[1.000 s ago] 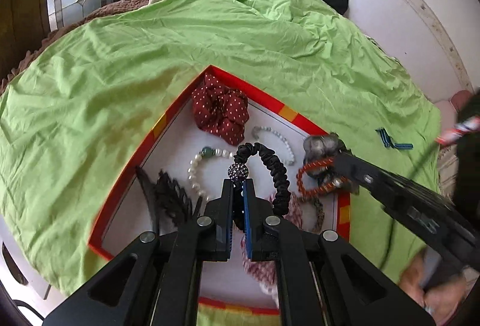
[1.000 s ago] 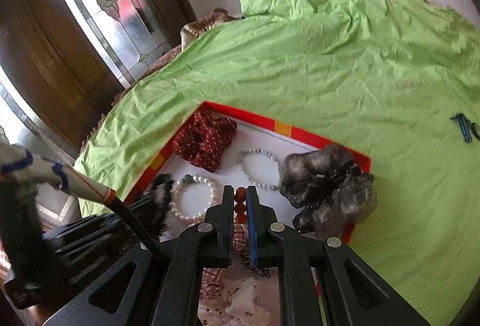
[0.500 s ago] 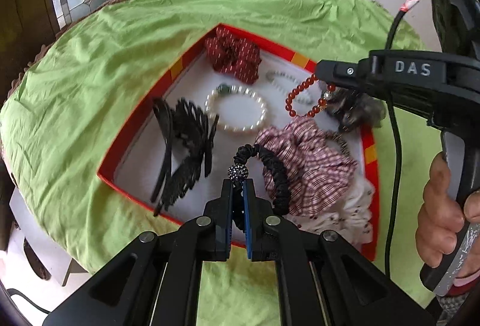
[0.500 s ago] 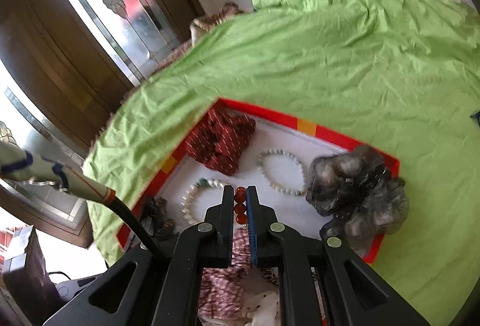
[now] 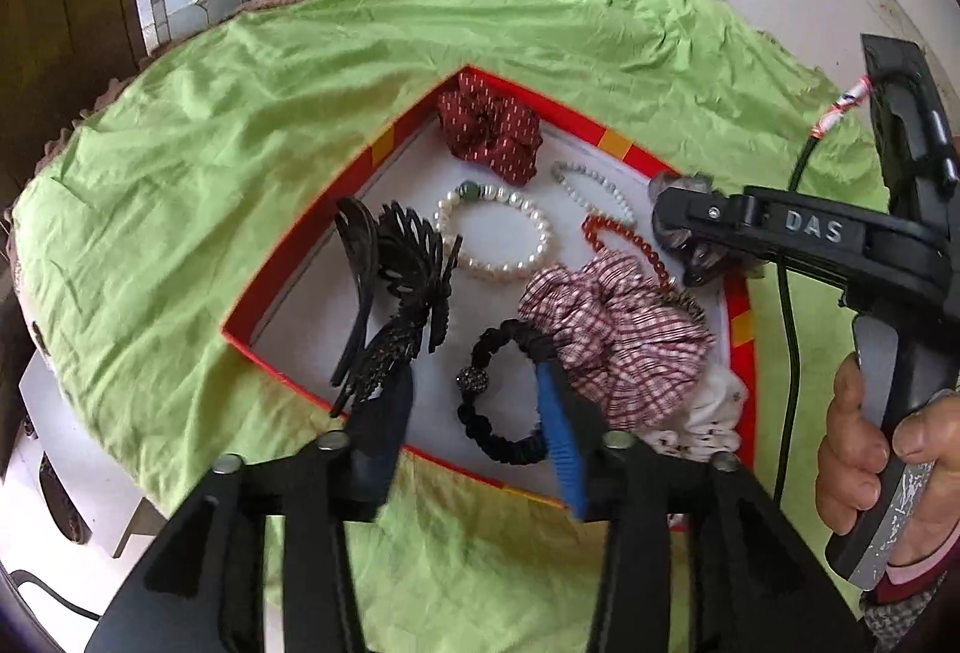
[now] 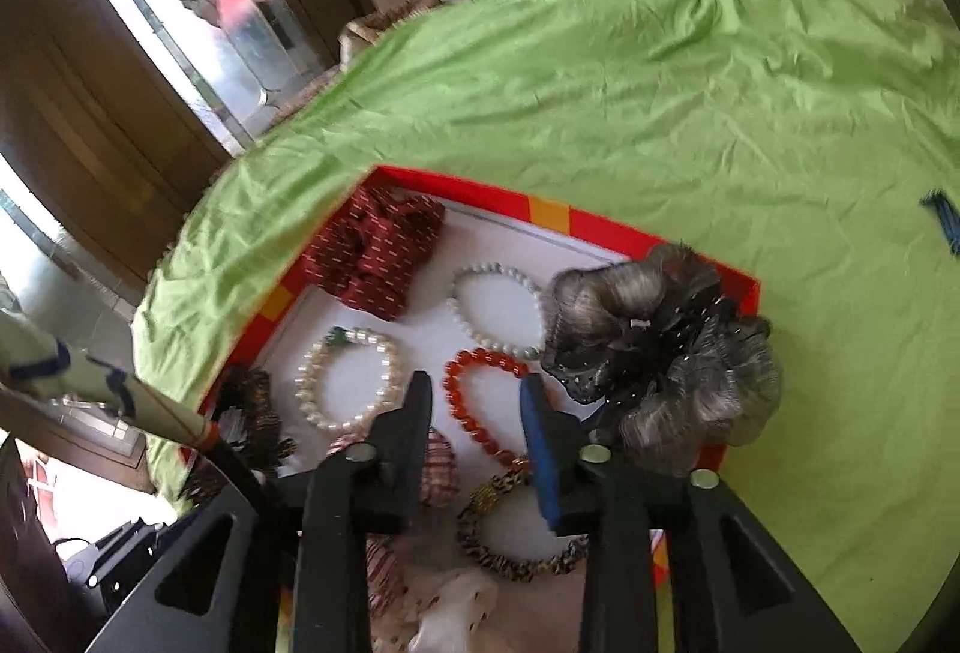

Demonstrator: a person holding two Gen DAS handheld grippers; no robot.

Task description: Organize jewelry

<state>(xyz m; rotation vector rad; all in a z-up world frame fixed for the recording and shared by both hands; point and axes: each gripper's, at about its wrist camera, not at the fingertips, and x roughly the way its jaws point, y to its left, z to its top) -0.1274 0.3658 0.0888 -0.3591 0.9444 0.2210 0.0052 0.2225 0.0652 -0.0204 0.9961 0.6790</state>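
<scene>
Red-rimmed and white inside, the jewelry tray sits on the wrinkled green cloth, and both of your tongs hang over it with their jaws spread apart, gripping nothing.

Your left tongs straddle the black scrunchie bracelet, which lies flat on the tray floor near the front rim; its beaded ball faces the gap, and the blue-padded finger touches or overlaps its right side. Just right of it lies the red-and-white checked scrunchie, and to the left the black feather-shaped hair clip. Farther back you have the pearl bracelet with its green bead, and the dark red dotted scrunchie in the far corner.

Your right tongs are open over the red bead bracelet, which rests on the tray between the two fingers. Beside it, the grey ruffled scrunchie sits over the right corner of the rim, the white bead bracelet lies beyond, and a leopard-print hair tie lies nearer the camera.
</scene>
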